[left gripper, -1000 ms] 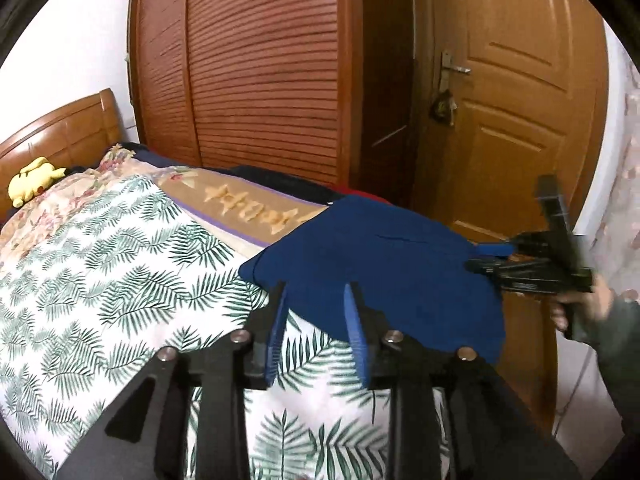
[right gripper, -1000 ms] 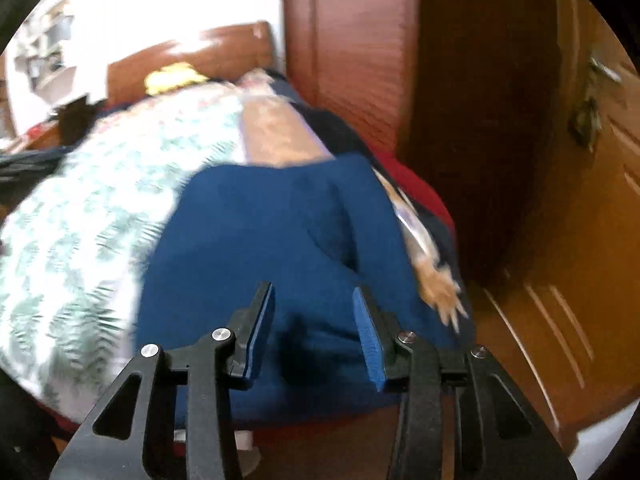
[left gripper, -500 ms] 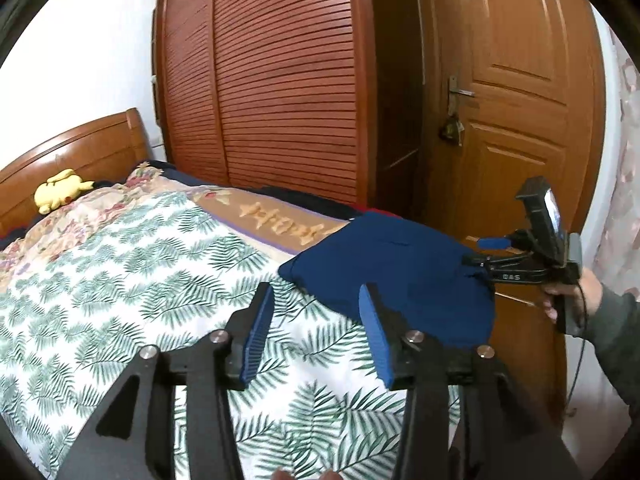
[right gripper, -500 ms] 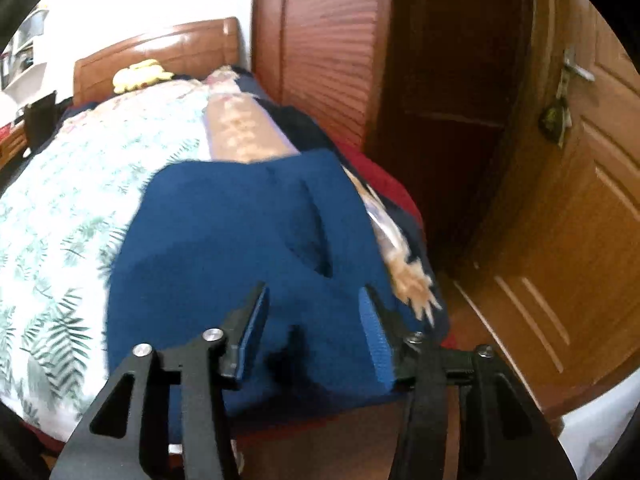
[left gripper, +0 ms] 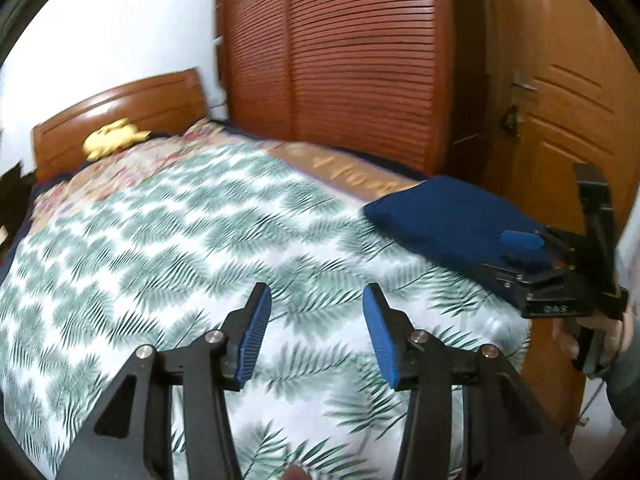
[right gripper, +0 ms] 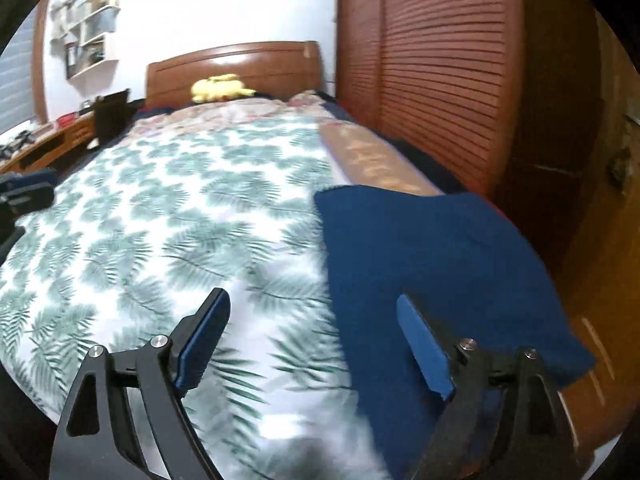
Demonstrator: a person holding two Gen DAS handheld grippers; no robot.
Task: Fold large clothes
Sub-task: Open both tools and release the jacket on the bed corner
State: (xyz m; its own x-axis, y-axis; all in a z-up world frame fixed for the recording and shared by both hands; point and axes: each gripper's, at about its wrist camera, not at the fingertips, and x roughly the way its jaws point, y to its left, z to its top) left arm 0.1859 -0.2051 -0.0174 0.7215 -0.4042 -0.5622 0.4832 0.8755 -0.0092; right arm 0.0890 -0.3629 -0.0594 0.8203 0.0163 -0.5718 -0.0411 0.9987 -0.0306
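Note:
A folded dark blue garment (left gripper: 452, 216) lies on the right corner of the bed, partly hanging over the edge (right gripper: 432, 260). My left gripper (left gripper: 316, 332) is open over the fern-print cover, well left of the garment, with nothing between its blue pads. My right gripper (right gripper: 314, 344) has its jaws opening wide. Its right finger (right gripper: 424, 348) hangs over the garment's near left edge and the pads press on nothing. In the left wrist view the right gripper (left gripper: 520, 252) shows beside the garment, held by a hand (left gripper: 592, 340).
The bed's fern-print cover (left gripper: 180, 248) runs back to a wooden headboard (right gripper: 232, 64) with a yellow plush toy (right gripper: 218, 86). A louvred wardrobe (left gripper: 352, 60) and a wooden door (left gripper: 560, 120) stand to the right. A desk (right gripper: 52, 140) and shelves are at the left.
Both grippers have drawn back and swung left, away from the blue garment. The right jaws have spread much wider and the left jaws have widened too. The garment stays on the bed corner.

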